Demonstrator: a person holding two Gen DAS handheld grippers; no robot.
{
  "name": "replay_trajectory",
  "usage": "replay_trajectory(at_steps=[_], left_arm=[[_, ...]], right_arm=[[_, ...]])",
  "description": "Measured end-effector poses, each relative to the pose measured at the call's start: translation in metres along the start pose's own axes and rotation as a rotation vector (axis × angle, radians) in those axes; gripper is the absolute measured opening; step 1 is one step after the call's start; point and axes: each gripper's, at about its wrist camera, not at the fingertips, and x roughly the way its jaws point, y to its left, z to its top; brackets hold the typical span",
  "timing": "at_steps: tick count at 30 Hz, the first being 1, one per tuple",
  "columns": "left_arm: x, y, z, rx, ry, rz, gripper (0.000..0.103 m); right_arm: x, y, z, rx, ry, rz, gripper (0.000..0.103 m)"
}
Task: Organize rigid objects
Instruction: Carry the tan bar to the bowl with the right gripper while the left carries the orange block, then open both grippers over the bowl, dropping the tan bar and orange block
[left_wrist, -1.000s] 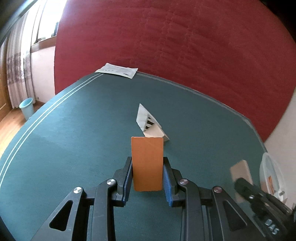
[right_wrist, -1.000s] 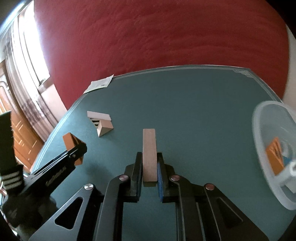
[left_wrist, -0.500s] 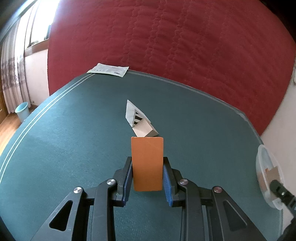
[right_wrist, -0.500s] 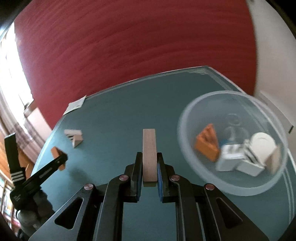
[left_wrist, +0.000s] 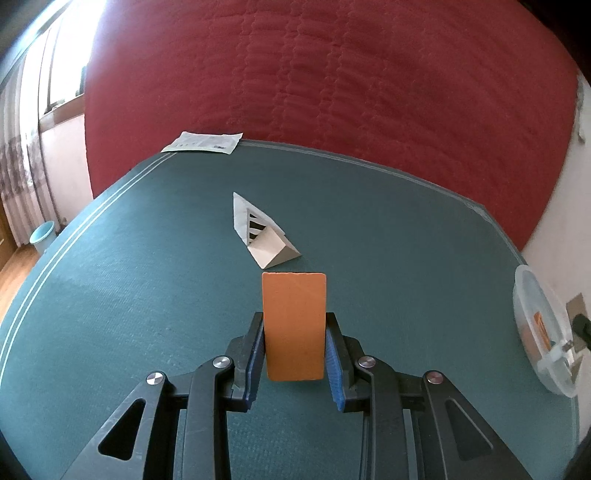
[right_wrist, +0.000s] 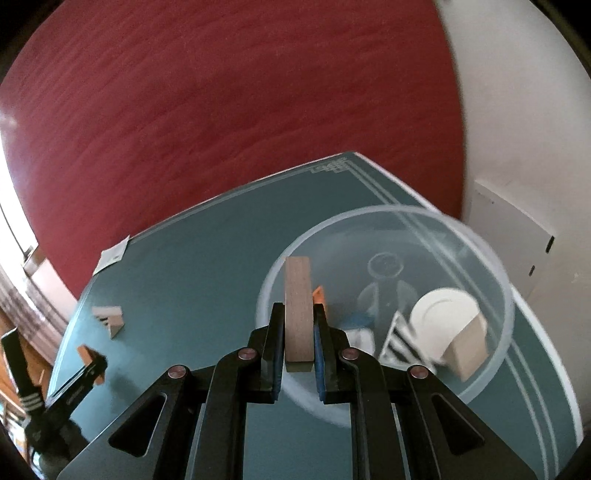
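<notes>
My left gripper (left_wrist: 294, 360) is shut on an orange block (left_wrist: 294, 325) and holds it above the green table (left_wrist: 129, 295). A white striped wedge (left_wrist: 248, 219) and a tan wedge (left_wrist: 275, 251) lie together just beyond it. My right gripper (right_wrist: 298, 350) is shut on a tan wooden block (right_wrist: 298, 306) and holds it over the near rim of a clear plastic bowl (right_wrist: 491, 258). The bowl holds an orange piece (right_wrist: 318, 295), a white disc (right_wrist: 443, 317), a striped wedge (right_wrist: 400, 341) and a tan block (right_wrist: 467, 349). The left gripper (right_wrist: 90, 360) shows far left in the right wrist view.
A paper sheet (left_wrist: 203, 142) lies at the table's far left corner. A red padded surface (left_wrist: 332, 92) rises behind the table. The bowl (left_wrist: 539, 328) sits at the table's right edge. A blue bin (left_wrist: 42, 236) stands on the floor at left. A white cabinet (right_wrist: 517, 243) stands beyond the bowl.
My right gripper has swung right with the tan block, from over the open table to over the bowl's near rim. My left gripper has shifted slightly, still holding the orange block.
</notes>
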Motion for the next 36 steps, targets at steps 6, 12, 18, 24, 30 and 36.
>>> replay_trajectory(at_steps=[6,12,18,24,30,36], left_arm=[[0.001,0.002,0.0,-0.004,0.001,-0.015,0.031],[0.002,0.007,0.001,-0.018,0.011,-0.026,0.031],[0.002,0.009,0.001,-0.014,0.012,-0.027,0.031],[-0.001,0.001,-0.003,0.009,0.026,-0.011,0.031],[-0.007,-0.018,-0.013,0.01,0.077,-0.081,0.031],[-0.021,-0.058,-0.015,0.096,0.067,-0.15,0.031]], right_arm=[[0.014,-0.012,0.008,-0.015,-0.011,-0.051,0.026],[0.009,-0.025,0.0,0.006,-0.012,-0.059,0.027],[-0.006,-0.045,-0.01,0.019,-0.021,-0.074,0.027],[-0.026,-0.065,-0.021,-0.004,-0.064,-0.121,0.031],[-0.041,-0.078,-0.028,0.008,-0.108,-0.142,0.037],[-0.042,-0.086,-0.033,-0.003,-0.109,-0.138,0.046]])
